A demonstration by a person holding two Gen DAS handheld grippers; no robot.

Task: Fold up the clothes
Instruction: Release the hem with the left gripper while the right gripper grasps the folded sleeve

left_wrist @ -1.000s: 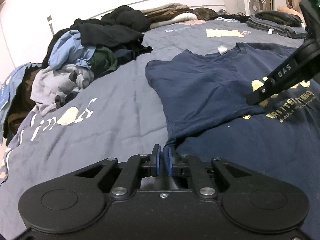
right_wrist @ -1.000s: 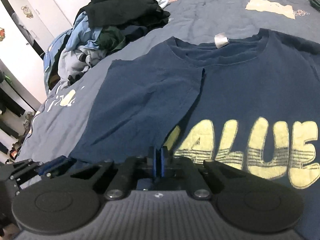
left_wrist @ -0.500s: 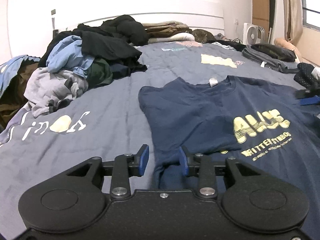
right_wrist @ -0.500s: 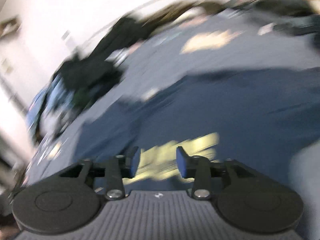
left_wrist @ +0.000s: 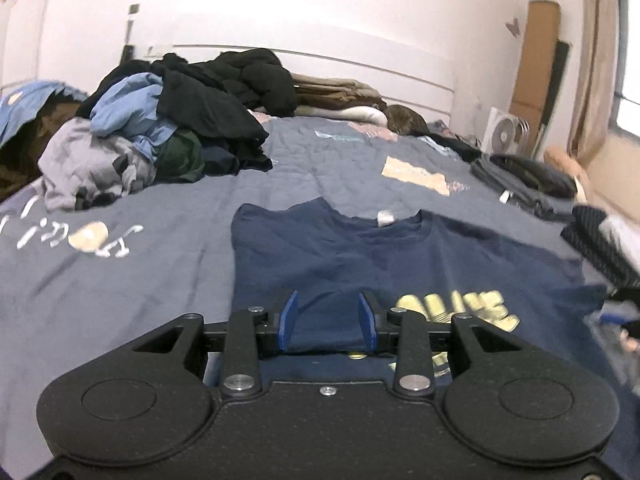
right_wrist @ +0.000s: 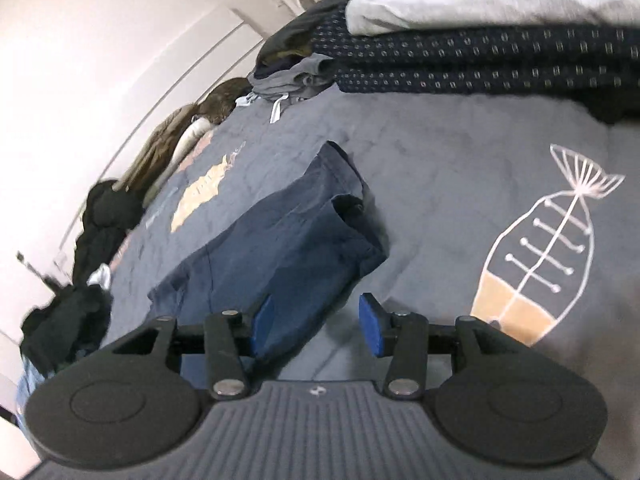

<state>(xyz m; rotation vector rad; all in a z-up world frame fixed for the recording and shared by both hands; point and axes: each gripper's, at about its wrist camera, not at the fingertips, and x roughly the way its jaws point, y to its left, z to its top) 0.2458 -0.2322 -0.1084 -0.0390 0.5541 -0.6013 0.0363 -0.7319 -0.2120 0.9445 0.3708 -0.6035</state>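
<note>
The navy cotton T-shirt (left_wrist: 360, 256) lies flat, front up, on the blue-grey quilted bedspread (left_wrist: 120, 280), collar at 12 o'clock with a white neck tag (left_wrist: 385, 218). Its left sleeve is folded in over the chest; in the right wrist view the other sleeve (right_wrist: 340, 216) lies spread out. The yellow chest print is blurred and partly hidden; only "ALUE" shows.

The left gripper (left_wrist: 327, 322) hangs over the chest, blue pads partly apart, gripping nothing. The right gripper (right_wrist: 316, 320) is opening, with nothing pinched.

A loose heap of unfolded garments (left_wrist: 160, 136) sits at 10 o'clock. Folded dark clothes (left_wrist: 524, 184) lie at 2 o'clock. A dotted navy folded garment (right_wrist: 480, 60) lies under a pale grey one. A fish outline (right_wrist: 548, 248) is printed on the spread.
</note>
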